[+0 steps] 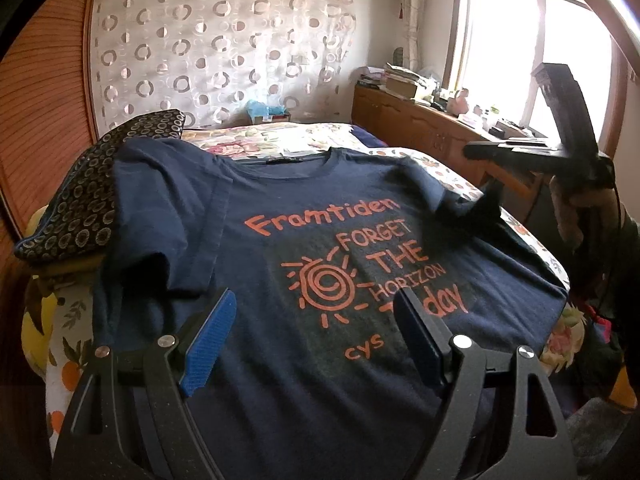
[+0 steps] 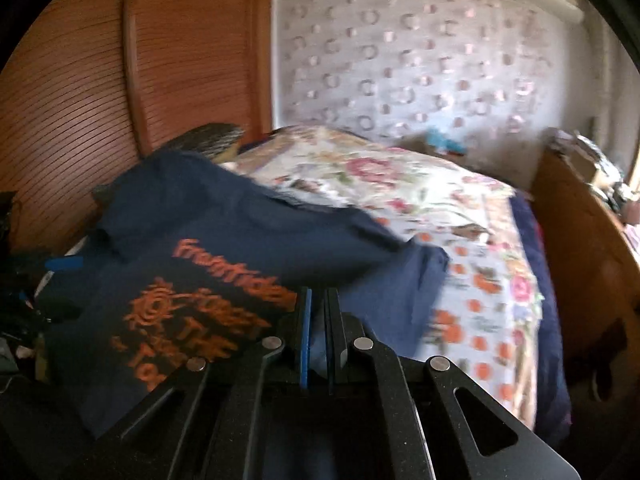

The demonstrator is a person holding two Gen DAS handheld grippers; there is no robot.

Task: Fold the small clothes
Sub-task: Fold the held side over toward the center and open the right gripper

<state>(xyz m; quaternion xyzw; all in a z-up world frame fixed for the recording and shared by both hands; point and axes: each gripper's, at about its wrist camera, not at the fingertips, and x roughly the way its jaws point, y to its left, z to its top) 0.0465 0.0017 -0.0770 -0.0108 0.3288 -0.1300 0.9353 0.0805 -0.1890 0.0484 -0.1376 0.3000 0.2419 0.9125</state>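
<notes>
T-shirt (image 1: pixel 320 240) on bed (image 1: pixel 532 236), pillow (image 1: pixel 92 200) left

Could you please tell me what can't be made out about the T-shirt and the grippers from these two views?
- T-shirt hem: left wrist view, hidden behind the open left gripper.
- Right sleeve: left wrist view, blurred and shadowed under the right gripper.
- Whether the right gripper pinches fabric: right wrist view, motion blur; its fingers stand nearly closed.
- Print wording: right wrist view, smeared by blur.
- Patterned cloth: what it is, partly covered by the shirt.

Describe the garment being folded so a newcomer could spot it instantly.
On the floral-covered bed before the circle-patterned curtain, a navy T-shirt lies spread out. Unlike the dark ring-patterned cloth at its left, it carries orange lettering and a spiral sun.
</notes>
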